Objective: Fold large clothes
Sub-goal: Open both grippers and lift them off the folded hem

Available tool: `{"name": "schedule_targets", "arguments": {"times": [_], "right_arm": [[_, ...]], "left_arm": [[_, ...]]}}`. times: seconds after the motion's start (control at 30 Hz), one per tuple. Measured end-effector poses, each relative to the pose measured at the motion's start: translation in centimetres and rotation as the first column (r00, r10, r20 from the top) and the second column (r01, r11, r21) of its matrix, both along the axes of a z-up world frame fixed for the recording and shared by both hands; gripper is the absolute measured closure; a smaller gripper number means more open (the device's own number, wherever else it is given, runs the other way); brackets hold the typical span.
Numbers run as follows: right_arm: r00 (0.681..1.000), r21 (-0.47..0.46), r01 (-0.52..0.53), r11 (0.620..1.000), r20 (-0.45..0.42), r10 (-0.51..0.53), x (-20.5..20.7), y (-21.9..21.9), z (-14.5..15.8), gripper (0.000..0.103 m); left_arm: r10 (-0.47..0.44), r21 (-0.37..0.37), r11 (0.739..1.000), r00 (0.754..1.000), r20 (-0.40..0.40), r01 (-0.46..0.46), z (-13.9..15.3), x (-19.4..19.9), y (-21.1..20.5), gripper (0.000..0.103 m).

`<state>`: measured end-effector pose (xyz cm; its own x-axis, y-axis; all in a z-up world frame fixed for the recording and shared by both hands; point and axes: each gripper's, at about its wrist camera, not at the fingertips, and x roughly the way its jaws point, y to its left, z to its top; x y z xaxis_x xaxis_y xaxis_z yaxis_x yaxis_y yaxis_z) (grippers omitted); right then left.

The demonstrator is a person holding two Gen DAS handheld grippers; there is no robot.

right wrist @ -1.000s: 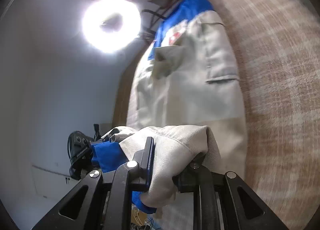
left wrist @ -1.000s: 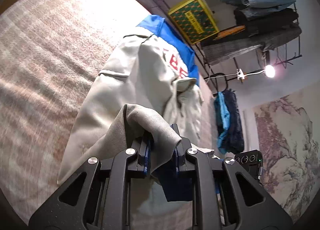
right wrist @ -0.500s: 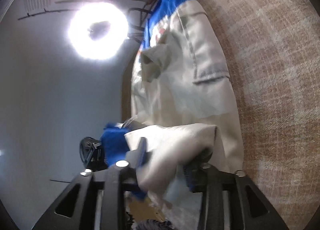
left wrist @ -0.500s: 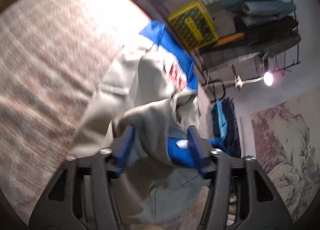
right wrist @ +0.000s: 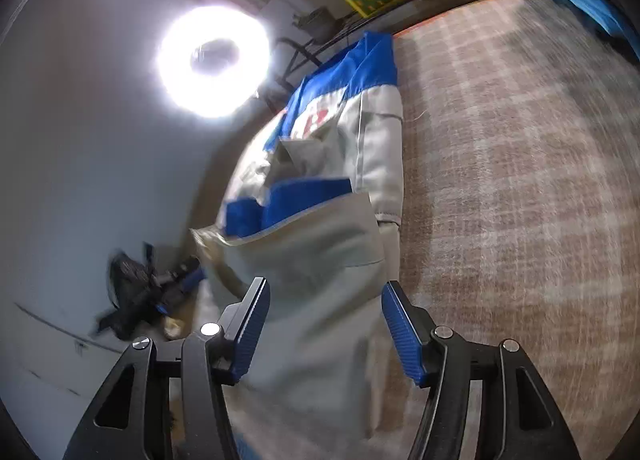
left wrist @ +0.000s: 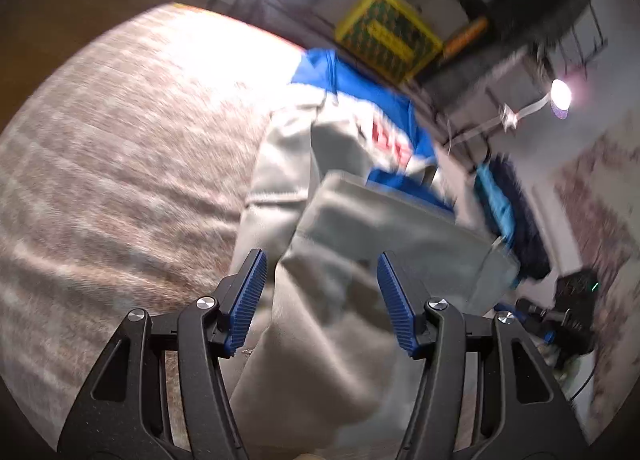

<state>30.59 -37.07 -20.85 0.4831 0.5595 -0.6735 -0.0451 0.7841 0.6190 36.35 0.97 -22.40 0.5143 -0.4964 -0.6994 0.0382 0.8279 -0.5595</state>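
Note:
A beige work jacket (left wrist: 320, 148) with blue shoulders and red lettering lies folded lengthwise on a brown checked blanket (left wrist: 120, 164). Its near end is doubled over onto the body, with a blue band along the fold's far edge (right wrist: 296, 200). My left gripper (left wrist: 320, 292) stands open above that folded flap, its blue pads clear of the cloth. My right gripper (right wrist: 324, 320) hovers over the same flap (right wrist: 320, 252); its jaws are opening and nothing is pinched between them.
A bright ring light (right wrist: 212, 60) glares behind the jacket. A yellow crate (left wrist: 384, 36) and a rack of folded clothes (left wrist: 520, 0) stand beyond the blanket. Each wrist view shows the other gripper (right wrist: 136, 292) low at the side. The blanket (right wrist: 520, 180) spreads wide beside the jacket.
Both grippers were shut on the jacket's near end a second ago. Both have let go, and the cloth has dropped onto the jacket's body as a folded flap. The right gripper has drawn back.

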Motion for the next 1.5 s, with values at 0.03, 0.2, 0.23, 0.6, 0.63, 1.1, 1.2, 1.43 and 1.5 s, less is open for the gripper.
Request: {"name": "schedule_targets", "arguments": {"times": [0.03, 0.2, 0.23, 0.6, 0.63, 1.1, 1.2, 1.43, 1.5], "right_arm": [[1.0, -0.03, -0.012, 0.999, 0.002, 0.012, 0.1, 0.6, -0.4, 0.041], [0.998, -0.182, -0.055, 0.982, -0.017, 0.053, 0.6, 3.0, -2.1, 0.046], [0.999, -0.216, -0.054, 0.975, -0.011, 0.053, 0.5, 3.5, -2.1, 0.051], [0.999, -0.45, -0.036, 0.892, -0.05, 0.015, 0.9, 4.6, -2.2, 0.072], [0.999, -0.45, -0.035, 0.892, -0.035, 0.021, 0.5, 4.5, -1.6, 0.07], [0.917, -0.391, -0.22, 0.894, 0.229, 0.326, -1.5, 12.3, 2.9, 0.069], [0.923, -0.437, -0.221, 0.872, 0.196, 0.332, 1.8, 14.3, 1.5, 0.069], [0.967, -0.513, -0.171, 0.841, 0.074, 0.242, 7.0, 13.4, -2.5, 0.068], [0.965, -0.548, -0.164, 0.82, 0.082, 0.248, 6.3, 13.5, -1.8, 0.068]], "left_arm": [[-0.013, 0.016, 1.0, 1.0, -0.012, 0.013, -0.6, 0.2, -0.6, 0.045], [-0.011, 0.037, 0.999, 0.998, -0.055, 0.013, -2.4, 0.5, -2.0, 0.058], [0.001, 0.056, 0.998, 0.998, -0.056, 0.002, -2.4, 0.4, -2.1, 0.076], [0.19, 0.198, 0.96, 0.98, 0.059, -0.198, -1.4, -2.1, -0.9, 0.075], [0.197, 0.197, 0.958, 0.977, 0.077, -0.209, -0.9, -2.4, -0.5, 0.075], [-0.098, 0.227, 0.972, 0.981, 0.168, 0.059, 2.7, -2.6, -6.5, 0.075], [-0.101, 0.272, 0.96, 0.986, 0.135, 0.061, 1.4, -0.3, -7.7, 0.075], [-0.032, 0.321, 0.947, 0.993, 0.11, -0.005, -0.5, 1.6, -7.0, 0.076], [0.003, 0.319, 0.947, 0.992, 0.126, -0.043, 0.3, 0.3, -5.5, 0.076]]}}
